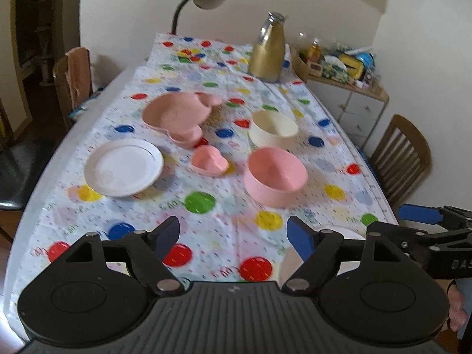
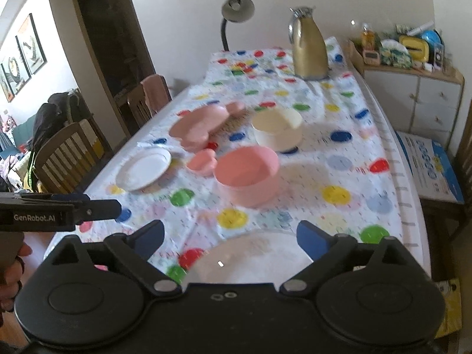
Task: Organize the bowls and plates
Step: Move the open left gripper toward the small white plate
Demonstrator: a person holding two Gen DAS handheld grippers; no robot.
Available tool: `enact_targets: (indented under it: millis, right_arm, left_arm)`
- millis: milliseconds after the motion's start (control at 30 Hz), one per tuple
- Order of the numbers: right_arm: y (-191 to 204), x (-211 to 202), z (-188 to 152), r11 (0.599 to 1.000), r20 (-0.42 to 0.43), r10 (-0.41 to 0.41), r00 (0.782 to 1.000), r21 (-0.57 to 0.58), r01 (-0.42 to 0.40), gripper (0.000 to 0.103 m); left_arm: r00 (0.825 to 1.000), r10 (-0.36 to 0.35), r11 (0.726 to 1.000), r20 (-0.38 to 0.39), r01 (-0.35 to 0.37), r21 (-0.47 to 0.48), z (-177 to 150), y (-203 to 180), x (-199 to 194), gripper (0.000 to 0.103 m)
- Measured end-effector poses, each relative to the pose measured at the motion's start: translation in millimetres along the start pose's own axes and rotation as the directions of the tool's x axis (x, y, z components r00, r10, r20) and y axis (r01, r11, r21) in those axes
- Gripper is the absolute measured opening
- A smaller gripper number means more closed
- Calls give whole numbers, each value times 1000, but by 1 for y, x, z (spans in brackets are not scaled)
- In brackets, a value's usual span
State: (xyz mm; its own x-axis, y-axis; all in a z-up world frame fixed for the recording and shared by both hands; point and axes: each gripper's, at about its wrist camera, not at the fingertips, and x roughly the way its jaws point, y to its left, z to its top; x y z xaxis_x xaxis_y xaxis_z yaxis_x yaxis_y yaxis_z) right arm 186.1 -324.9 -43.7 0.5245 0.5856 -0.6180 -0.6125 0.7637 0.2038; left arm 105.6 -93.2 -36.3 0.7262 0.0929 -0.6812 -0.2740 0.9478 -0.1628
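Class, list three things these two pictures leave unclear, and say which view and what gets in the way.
1. Near white plate: right wrist view, its near half is hidden behind the right tool.
2. Shelf clutter: left wrist view, too small and blurred to identify.
3. Pink plate: right wrist view, blur hides whether it is one dish or a stack.

My left black two-finger gripper with blue pads (image 1: 233, 237) is tipped downward, jaws spread wide with nothing between them. My right black two-finger gripper with blue pads (image 2: 230, 233) is angled down as well, jaws spread even wider and likewise empty. From the right wrist view I see the left one side-on at the left edge, my left hand (image 2: 11, 268) wrapped round its handle. The left view catches a bit of my right hand (image 1: 457, 309).
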Motion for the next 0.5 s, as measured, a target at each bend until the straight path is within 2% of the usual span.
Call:
enact_targets:
  millis: [133, 500]
  right_arm:
    - [22, 6, 13, 1000, 56, -6, 998, -18, 7, 103]
    - [93, 59, 39, 998, 54, -42, 998, -44, 45, 102]
  left_arm:
    - [999, 12, 1000, 31, -12, -6, 10, 21, -1, 81]
    - [999, 40, 999, 16, -40, 10, 44, 106, 19, 81]
